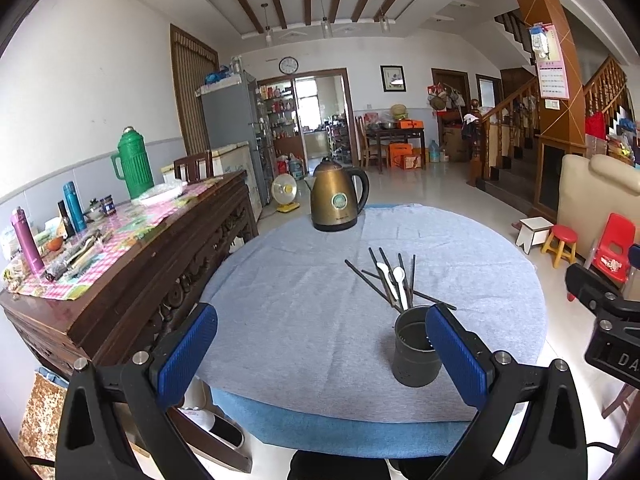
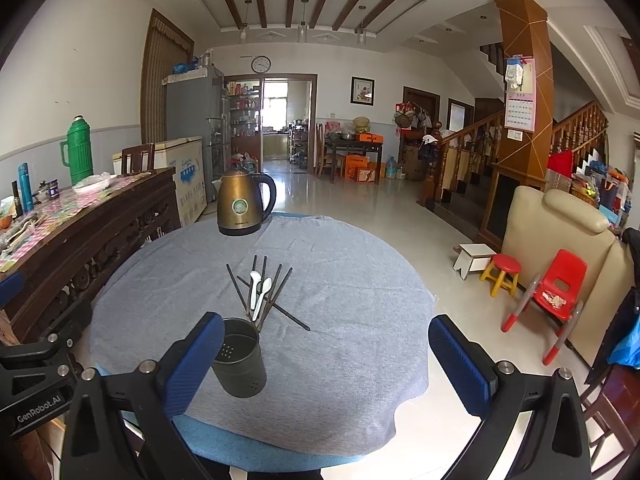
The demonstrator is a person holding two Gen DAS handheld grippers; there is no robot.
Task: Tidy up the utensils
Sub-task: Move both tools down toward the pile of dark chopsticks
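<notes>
A dark grey utensil cup stands upright near the front of a round table under a blue-grey cloth. Just behind it lie several dark chopsticks in a loose pile with two white spoons. My left gripper is open and empty, its right finger beside the cup. My right gripper is open and empty, its left finger in front of the cup.
A bronze electric kettle stands at the table's far edge. A carved wooden sideboard with flasks and clutter runs along the left. Small stools and a red child's chair stand on the floor at right.
</notes>
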